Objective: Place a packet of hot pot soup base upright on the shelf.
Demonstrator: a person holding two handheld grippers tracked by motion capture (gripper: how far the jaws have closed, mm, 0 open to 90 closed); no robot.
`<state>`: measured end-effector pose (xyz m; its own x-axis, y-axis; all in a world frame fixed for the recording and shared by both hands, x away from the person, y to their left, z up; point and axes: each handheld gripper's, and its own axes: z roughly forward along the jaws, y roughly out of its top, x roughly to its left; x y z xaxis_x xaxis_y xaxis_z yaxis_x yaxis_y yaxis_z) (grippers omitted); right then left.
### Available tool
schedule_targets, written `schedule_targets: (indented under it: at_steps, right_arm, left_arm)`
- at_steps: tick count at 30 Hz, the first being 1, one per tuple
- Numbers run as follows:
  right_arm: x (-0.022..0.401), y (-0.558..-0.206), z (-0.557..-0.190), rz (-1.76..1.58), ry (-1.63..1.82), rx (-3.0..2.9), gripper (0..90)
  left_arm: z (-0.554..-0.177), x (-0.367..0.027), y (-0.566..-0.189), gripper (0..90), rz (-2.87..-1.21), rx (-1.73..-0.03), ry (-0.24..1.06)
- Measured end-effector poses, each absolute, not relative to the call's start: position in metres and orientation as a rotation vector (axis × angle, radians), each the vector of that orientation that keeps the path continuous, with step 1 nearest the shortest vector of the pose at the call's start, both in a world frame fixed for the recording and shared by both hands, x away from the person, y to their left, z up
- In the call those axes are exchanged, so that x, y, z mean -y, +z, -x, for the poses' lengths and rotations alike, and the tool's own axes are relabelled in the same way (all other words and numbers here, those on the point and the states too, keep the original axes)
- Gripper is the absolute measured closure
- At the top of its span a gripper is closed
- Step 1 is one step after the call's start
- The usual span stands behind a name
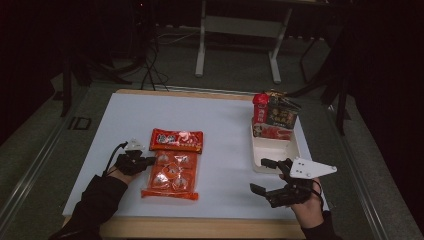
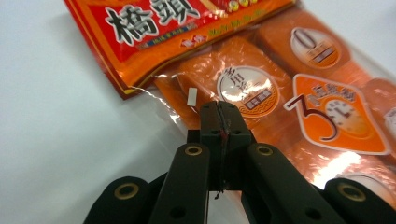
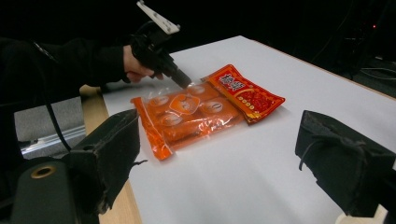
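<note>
My left gripper (image 2: 219, 114) has its jaws pressed together, tips resting on the clear edge of the orange plastic multipack of small sachets (image 1: 171, 174). Whether a fold of film is pinched between them I cannot tell. The pack lies flat on the white surface (image 1: 220, 130) toward my left side, its red printed header (image 1: 176, 140) pointing away from me.

I judge it light and floppy: thin glossy film that will crinkle, sag and slide, with loose sachets shifting inside. Squeezing the middle would only skid off the bulges. The flat sealed border or the stiffer header is the better hold, taken edge-on, low to the surface.

My right gripper (image 1: 269, 175) waits with jaws wide apart, beside the white rectangular tray (image 1: 275, 150) holding other snack packets (image 1: 274, 116).
</note>
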<state>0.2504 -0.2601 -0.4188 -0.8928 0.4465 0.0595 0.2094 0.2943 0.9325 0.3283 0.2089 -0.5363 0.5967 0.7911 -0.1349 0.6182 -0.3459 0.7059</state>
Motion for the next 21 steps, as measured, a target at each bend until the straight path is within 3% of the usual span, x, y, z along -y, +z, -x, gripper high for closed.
schedule_targets:
  at_steps: [9, 21]
  right_arm:
    - [0.259, -0.419, -0.251, -0.604, 1.637, -2.351, 13.6]
    - [0.262, -0.418, -0.25, -0.607, 1.645, -2.345, 13.6]
  left_arm:
    - [-0.331, -0.203, -0.533, 90.0, -2.111, -1.089, 0.276]
    - [-0.336, -0.163, -0.532, 90.0, -2.156, -0.999, 0.24]
